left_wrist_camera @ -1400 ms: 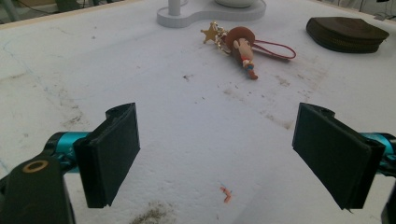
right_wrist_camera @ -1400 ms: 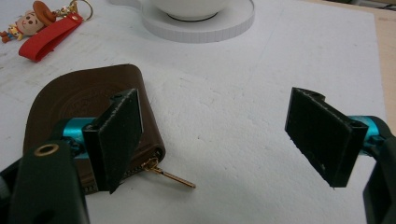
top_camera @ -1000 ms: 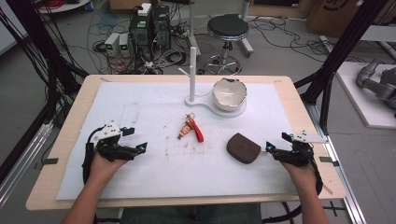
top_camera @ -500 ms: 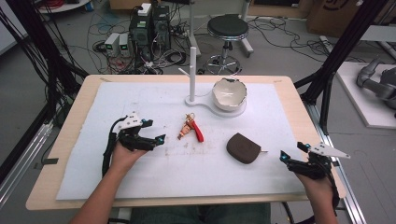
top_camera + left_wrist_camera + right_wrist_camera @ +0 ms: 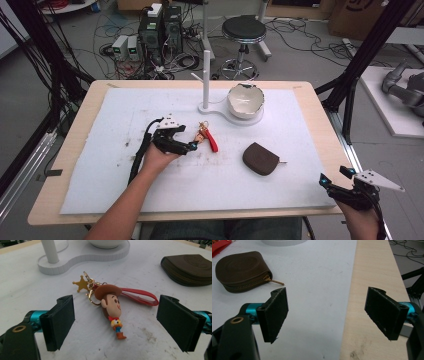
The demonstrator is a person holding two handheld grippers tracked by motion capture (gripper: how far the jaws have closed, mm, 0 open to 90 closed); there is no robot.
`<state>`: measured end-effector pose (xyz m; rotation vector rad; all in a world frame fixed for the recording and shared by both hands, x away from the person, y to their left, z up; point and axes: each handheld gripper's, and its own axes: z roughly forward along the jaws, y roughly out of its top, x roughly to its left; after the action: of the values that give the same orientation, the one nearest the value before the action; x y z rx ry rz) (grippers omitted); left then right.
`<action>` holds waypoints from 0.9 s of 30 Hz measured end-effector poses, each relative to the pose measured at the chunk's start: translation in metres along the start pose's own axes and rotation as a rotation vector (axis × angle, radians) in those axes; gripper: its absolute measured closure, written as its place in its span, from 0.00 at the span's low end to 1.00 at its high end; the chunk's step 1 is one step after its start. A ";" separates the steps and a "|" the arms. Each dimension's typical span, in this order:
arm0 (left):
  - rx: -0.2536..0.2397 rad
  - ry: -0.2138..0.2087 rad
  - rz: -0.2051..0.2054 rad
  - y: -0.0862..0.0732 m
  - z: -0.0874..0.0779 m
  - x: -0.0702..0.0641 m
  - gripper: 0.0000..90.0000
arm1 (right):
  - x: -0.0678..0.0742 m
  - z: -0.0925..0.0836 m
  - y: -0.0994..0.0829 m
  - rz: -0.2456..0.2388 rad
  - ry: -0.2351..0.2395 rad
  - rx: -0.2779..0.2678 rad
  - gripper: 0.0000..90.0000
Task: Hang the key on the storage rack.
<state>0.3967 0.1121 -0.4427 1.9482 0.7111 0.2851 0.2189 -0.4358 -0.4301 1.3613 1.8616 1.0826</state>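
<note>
Jaws of the left gripper (image 5: 115, 322) stand wide apart, nothing between the pads in contact. Keychain (image 5: 111, 306) lies flat on the white mat (image 5: 115, 125), framed between the two pads in the left gripper view: cowboy figure with brown hat, feet toward the camera, clear of both pads. Gold star (image 5: 81, 283) sits at 11 o'clock from the figure's head; red strap (image 5: 140, 296) runs off toward 3 o'clock.

High view: left gripper (image 5: 192, 145) at mat centre-left, tips just beside the keychain (image 5: 206, 137), which lies at its 2 o'clock. Stand (image 5: 206, 70) with bowl (image 5: 245, 100) at 12 o'clock from the keychain, near. Brown pouch (image 5: 260, 159) at 4 o'clock from the keychain, apart from it.

Right gripper (image 5: 336, 178) sits at the table's near right corner, well apart from the keychain. Its jaws also wide, empty; in the right gripper view (image 5: 325, 315) they straddle the mat edge and bare wood (image 5: 372, 277), pouch (image 5: 240, 271) at 10 o'clock, zip pull pointing right.
</note>
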 end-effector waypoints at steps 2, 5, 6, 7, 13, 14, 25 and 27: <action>0.017 -0.009 0.000 0.002 0.008 0.000 0.17 | -0.001 -0.004 -0.002 0.000 -0.005 0.000 0.21; 0.040 -0.008 0.000 0.005 0.020 -0.001 0.17 | -0.004 -0.010 -0.006 0.010 -0.018 -0.001 0.21; 0.056 -0.002 -0.001 0.005 0.023 -0.002 0.17 | -0.004 -0.012 -0.007 0.016 -0.021 0.002 0.21; 0.078 0.013 0.009 0.006 0.027 -0.002 0.17 | -0.005 -0.013 -0.008 0.016 -0.021 -0.002 0.21; 0.123 0.036 0.034 0.010 0.040 -0.002 0.17 | -0.009 -0.021 -0.013 0.034 -0.033 -0.008 0.21; 0.130 0.042 0.034 0.010 0.042 -0.002 0.17 | -0.010 -0.022 -0.014 0.040 -0.034 -0.008 0.21; 0.225 0.094 0.052 0.010 0.046 -0.004 0.40 | -0.013 -0.028 -0.017 0.049 -0.048 -0.009 0.21; 0.229 0.097 0.055 0.010 0.044 -0.005 0.47 | -0.012 -0.027 -0.018 0.053 -0.046 -0.013 0.21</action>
<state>0.4179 0.0732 -0.4544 2.1857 0.7824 0.3467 0.1917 -0.4576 -0.4318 1.4238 1.7915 1.0788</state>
